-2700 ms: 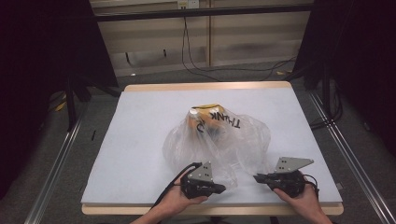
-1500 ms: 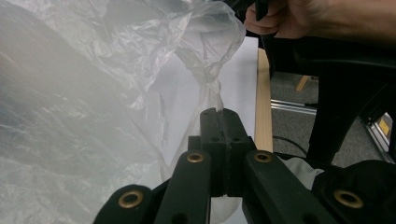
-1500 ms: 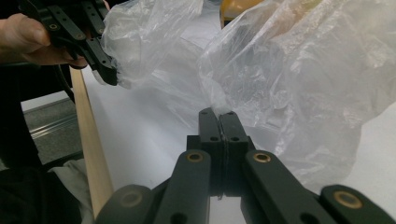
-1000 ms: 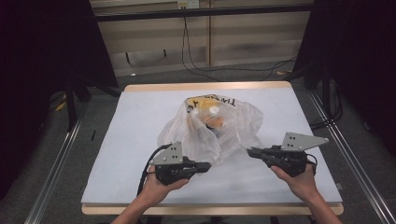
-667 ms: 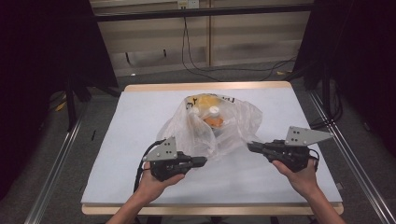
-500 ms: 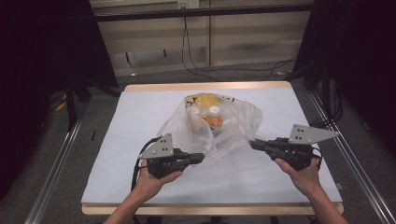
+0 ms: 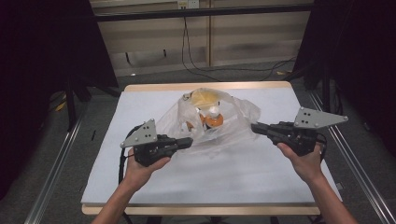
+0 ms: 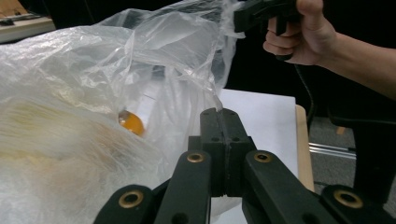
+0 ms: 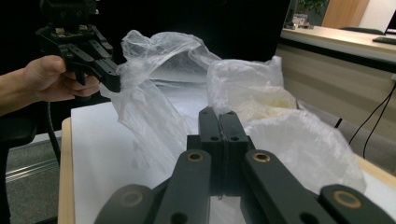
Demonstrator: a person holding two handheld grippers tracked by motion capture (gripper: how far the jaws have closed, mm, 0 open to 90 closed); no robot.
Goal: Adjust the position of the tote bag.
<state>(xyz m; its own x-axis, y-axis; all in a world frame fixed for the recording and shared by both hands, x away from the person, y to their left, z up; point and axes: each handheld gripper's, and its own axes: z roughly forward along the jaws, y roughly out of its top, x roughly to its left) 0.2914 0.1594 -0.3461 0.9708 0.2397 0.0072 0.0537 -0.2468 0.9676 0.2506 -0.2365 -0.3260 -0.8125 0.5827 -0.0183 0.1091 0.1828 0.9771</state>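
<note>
Both claws are up off the table (image 7: 140,186) here, and the clear plastic bag (image 7: 219,121) is stretched between them. The left gripper (image 7: 187,142) has its jaws pressed flat together on the bag's near-left edge; in the left gripper view (image 8: 223,112) the film rises right from the closed tips and balloons away to the left. Across the bag, the right gripper (image 7: 254,127) is clamped just as tight on the right-hand edge, and in the right gripper view (image 9: 218,112) the plastic spreads out directly beyond its closed jaws.

Relative to the bag, the left gripper sits at its near-left corner, the right gripper at its right side and a little farther from the person. The bag itself lies over the middle of the white table, toward the far edge, with its bulk resting down and its two gripped edges lifted.

Inside the bag there's an orange-and-white object (image 7: 212,116), low and toward the far side, well apart from either set of jaws; the left gripper view shows an amber round shape (image 8: 130,123) through the film, and I cannot tell what it is. A pale yellowish mass (image 7: 205,97) sits at the bag's far end.
</note>
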